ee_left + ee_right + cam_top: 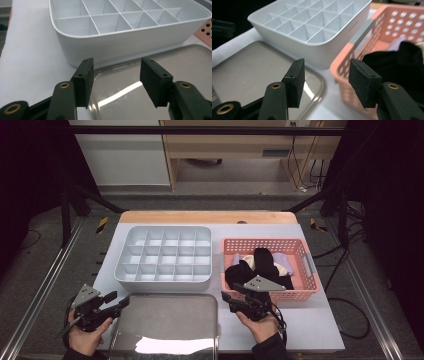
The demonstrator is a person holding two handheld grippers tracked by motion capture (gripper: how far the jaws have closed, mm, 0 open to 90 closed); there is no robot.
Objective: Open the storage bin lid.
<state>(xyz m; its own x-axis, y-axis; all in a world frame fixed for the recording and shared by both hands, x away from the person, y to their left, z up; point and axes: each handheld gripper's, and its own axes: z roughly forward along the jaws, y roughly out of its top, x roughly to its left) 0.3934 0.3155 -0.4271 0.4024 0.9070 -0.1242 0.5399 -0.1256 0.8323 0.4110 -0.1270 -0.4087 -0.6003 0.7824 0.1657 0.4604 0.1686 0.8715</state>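
High view: left hand-held gripper (121,301) hovers at the near-left corner of the steel tray (167,320), jaws apart, nothing between them. Right hand-held gripper (226,296) sits just off the tray's right edge, beside the pink basket (310,265); jaws also released and empty. Black socks (262,262) lie piled in the basket with pale ones (282,265), draping over its near rim. Grey divided organiser (165,254) stands behind the tray on the counter (305,320), touching neither gripper.

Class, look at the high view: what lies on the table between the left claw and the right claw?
The shiny metal tray lies between the left claw and the right claw, as the high view shows.
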